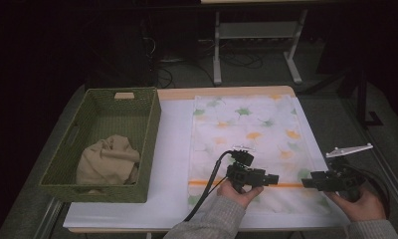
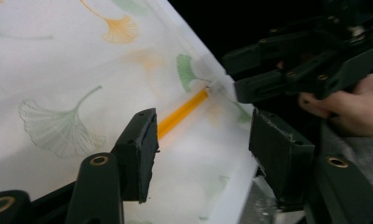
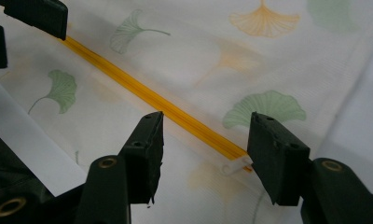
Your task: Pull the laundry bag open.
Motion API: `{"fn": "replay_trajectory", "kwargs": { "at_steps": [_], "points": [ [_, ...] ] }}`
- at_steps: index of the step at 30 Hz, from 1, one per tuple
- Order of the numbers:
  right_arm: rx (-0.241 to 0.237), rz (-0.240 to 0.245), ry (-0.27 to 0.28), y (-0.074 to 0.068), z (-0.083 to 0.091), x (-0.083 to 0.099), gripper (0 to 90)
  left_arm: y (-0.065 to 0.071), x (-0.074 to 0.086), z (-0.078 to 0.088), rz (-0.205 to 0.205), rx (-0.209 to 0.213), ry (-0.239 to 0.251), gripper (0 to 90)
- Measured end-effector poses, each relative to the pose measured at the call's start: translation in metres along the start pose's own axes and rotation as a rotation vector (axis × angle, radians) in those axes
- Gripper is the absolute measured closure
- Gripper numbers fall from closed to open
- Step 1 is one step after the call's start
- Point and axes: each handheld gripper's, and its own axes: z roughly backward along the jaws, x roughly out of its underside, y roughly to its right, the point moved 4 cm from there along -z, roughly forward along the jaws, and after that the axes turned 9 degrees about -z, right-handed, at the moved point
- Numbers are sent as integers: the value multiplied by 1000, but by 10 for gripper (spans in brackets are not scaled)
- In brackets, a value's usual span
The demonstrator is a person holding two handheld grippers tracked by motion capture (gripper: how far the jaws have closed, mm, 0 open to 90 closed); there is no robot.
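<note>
Overhead, white table (image 1: 172, 149) under leaf-print cloth (image 1: 247, 124) — dark room.

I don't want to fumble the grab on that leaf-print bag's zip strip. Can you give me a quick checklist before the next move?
1. Left gripper open: ok.
2. Right gripper open: ok.
3. Orange zip strip visible and unobstructed: ok.
4. White slider tab between the right jaws: ok, not yet touched.
5. Leaf-print bag lying flat on the table: ok.
6. Green basket with beige cloth well off to the side: ok.
</note>
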Motion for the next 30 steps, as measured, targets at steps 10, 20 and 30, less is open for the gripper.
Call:
{"fn": "replay_trajectory", "kwargs": {
  "at_steps": [10,20,30],
  "points": [
    [31,-68,-19,17,2,4,481,7,-6,-28,18,23,-38,318],
    [59,-142,-72,34,-4,10,545,15,-6,-49,30,65,-33,248],
    [96,-150,-94,45,-9,12,581,21,-10,-68,56,66,-75,444]
  ]
}}
